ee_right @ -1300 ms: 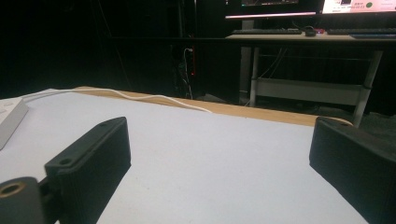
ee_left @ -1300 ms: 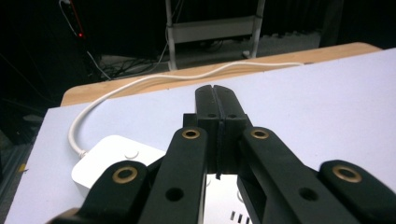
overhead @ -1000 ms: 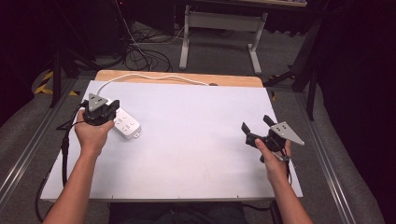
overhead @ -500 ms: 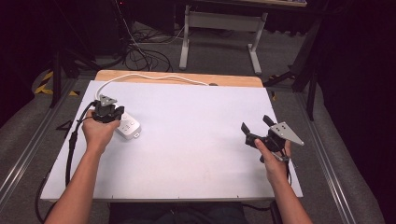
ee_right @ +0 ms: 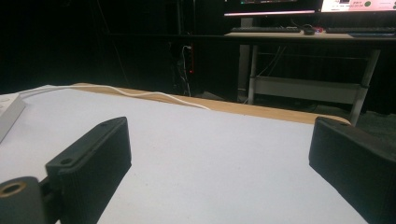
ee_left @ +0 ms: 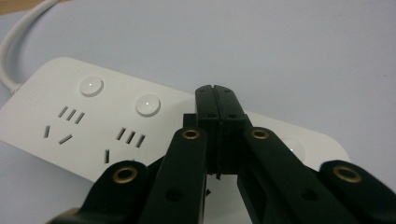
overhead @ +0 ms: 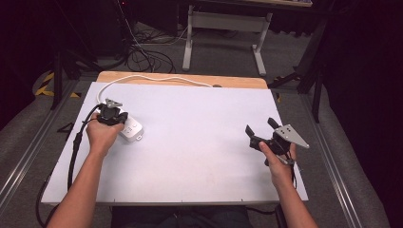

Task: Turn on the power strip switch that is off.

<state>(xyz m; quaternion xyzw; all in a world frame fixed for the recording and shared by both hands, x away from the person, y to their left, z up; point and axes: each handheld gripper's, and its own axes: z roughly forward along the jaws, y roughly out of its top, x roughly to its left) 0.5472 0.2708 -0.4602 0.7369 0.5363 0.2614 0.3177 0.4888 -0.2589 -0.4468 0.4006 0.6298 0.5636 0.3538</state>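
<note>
Left gripper (ee_left: 215, 93): jaws pressed together, tip poised over power strip (ee_left: 56, 116) at table's left side, near third switch button (ee_left: 292, 144).
Right gripper (ee_right: 219, 163): jaws spread, empty, well apart at right.
Risk: off-centre press skids strip, white cord (overhead: 157, 78) tugs it.

The high view looks forward and down over the whole worktop (overhead: 199, 142). The left gripper view sits close above the white power strip (ee_left: 70, 116), facing down. The right gripper view looks low across the worktop; it shares the strip's cord (ee_right: 140, 94) with the high view
</note>
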